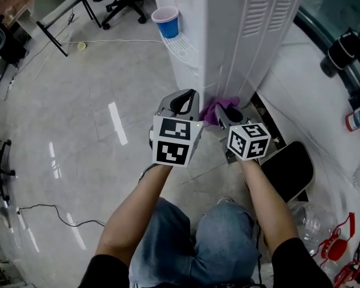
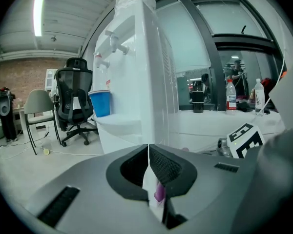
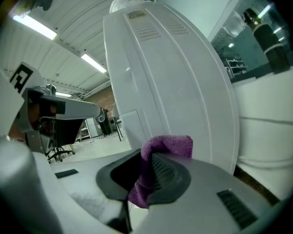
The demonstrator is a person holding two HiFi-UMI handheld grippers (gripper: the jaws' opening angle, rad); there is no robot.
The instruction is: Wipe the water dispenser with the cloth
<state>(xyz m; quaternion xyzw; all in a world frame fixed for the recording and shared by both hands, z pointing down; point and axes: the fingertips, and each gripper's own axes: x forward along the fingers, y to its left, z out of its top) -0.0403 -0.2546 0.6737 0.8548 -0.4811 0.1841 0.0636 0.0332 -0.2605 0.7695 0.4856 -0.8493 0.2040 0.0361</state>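
- Pinching a purple terry cloth (image 3: pixel 166 147), the right gripper (image 3: pixel 145 167) is clamping it between its jaws, with a fold bulging out above the tips.
- In the head view, that cloth (image 1: pixel 213 110) is sitting at the centre of the frame, pressed low against the side panel of the tall white plastic water dispenser (image 1: pixel 240 29), close to the floor.
- The right gripper (image 1: pixel 225 116) is working just below centre. The left gripper (image 1: pixel 183 101) is hanging right beside it on the left.
- In the left gripper view, the left gripper (image 2: pixel 149 152) is showing its jaws pressed together at the tips. A purple sliver is peeking through the slit below them, and that looks like cloth beyond rather than anything gripped.
- A blue plastic cup (image 1: pixel 167 21) is standing on the dispenser's drip tray in the upper middle of the frame, well clear of the cloth.
- As for progress, wiping is looking to be under way at the bottom of the side panel. No streaks or wet marks are showing, so what is already cleaned cannot be told.
- The ribbed panel rising above and the tap front around the cup are seemingly left to do.
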